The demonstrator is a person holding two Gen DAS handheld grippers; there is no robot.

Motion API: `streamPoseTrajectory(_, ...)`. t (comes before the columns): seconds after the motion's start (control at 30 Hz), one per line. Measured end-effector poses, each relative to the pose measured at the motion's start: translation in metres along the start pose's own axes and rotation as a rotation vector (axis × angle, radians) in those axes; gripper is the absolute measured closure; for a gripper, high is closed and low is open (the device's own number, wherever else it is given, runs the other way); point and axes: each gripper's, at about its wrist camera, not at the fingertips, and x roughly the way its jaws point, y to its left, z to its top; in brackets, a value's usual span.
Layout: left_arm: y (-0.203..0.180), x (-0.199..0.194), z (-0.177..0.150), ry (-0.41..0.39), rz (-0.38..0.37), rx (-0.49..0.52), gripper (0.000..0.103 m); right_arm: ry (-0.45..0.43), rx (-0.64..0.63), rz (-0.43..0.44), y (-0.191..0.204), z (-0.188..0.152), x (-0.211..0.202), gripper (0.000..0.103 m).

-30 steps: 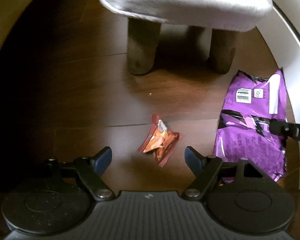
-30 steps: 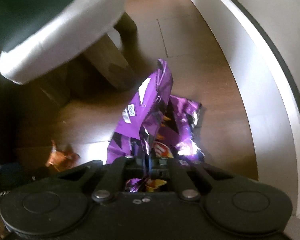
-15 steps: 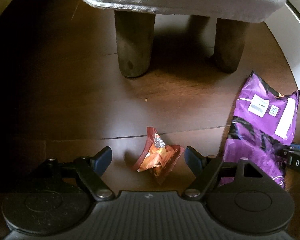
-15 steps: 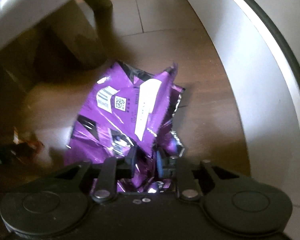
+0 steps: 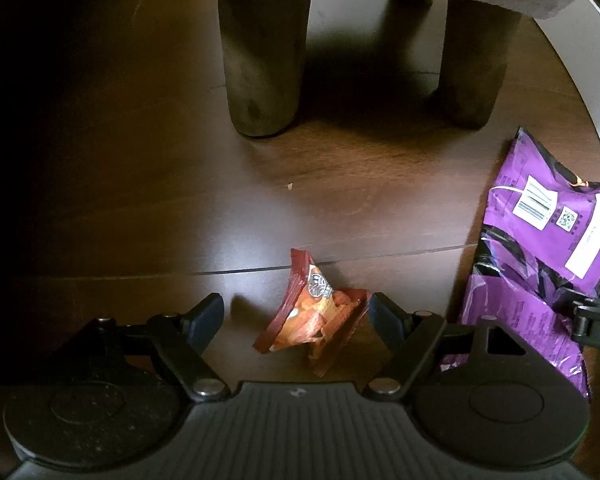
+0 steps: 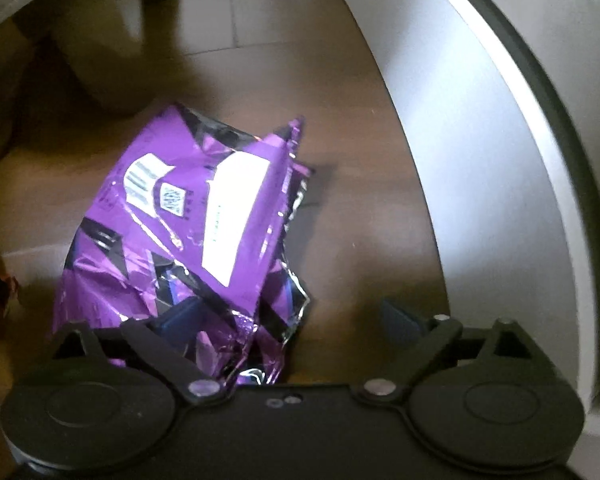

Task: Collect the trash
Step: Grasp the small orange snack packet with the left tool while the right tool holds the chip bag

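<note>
The right tool [image 6: 296,312] has just spread, apparently dropping the purple bag [image 6: 192,216]; the left tool [image 5: 296,316], spread, now straddles the orange wrapper [image 5: 316,320], ready to pinch.

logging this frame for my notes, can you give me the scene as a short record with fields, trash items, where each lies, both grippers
surface: dark wood floor
trash 1: small orange snack wrapper, crumpled, on the floor
trash 2: purple chip bag, on the floor near the white wall
furniture: stool legs beyond the wrapper
left gripper: open, fingers either side of the orange snack wrapper
right gripper: open, the bag's lower edge between its fingers, left finger partly under the bag
</note>
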Motion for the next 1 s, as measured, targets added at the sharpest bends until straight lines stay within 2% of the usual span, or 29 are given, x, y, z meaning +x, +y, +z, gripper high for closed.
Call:
streamPoseTrajectory(0.13,0.001,0.005,0.003,0.012,-0.02,-0.016,0.024,0.023,0.045,0.063,-0.007,0.002,0.004,0.017)
streamPoseTrajectory(0.27,0.001,0.009,0.006,0.03,-0.052,-0.038,0.025,0.01,0.047,0.074,-0.005,0.002,0.004,0.024)
streamPoseTrajectory(0.3,0.001,0.011,0.006,0.038,-0.052,-0.046,0.027,0.001,0.038,0.079,-0.003,-0.001,0.003,0.031)
streamPoseTrajectory(0.33,0.0,0.013,0.006,0.046,-0.041,-0.047,0.031,-0.008,0.027,0.084,0.0,-0.001,0.001,0.041)
streamPoseTrajectory(0.4,-0.003,0.012,0.006,0.038,-0.038,-0.05,0.037,-0.019,0.005,0.095,0.012,-0.001,-0.01,0.054)
streamPoseTrajectory(0.47,-0.006,0.011,0.006,0.034,-0.037,-0.051,0.047,-0.022,0.012,0.093,0.016,-0.001,-0.013,0.06)
streamPoseTrajectory(0.5,-0.008,0.009,0.005,0.031,-0.037,-0.051,0.058,-0.024,0.019,0.094,0.016,0.0,-0.015,0.066)
streamPoseTrajectory(0.53,-0.011,0.007,0.005,0.031,-0.038,-0.047,0.065,-0.022,0.022,0.095,0.016,0.0,-0.016,0.073)
streamPoseTrajectory(0.63,-0.017,0.005,0.005,0.026,-0.026,-0.031,0.073,-0.025,0.006,0.099,0.016,0.001,-0.021,0.086)
streamPoseTrajectory(0.73,-0.019,0.003,0.002,0.024,-0.017,-0.028,0.074,-0.046,-0.015,0.091,0.021,0.001,-0.027,0.093)
streamPoseTrajectory(1.0,-0.019,-0.013,-0.007,0.003,-0.029,-0.048,0.074,-0.112,-0.011,0.117,0.021,-0.001,-0.059,0.096)
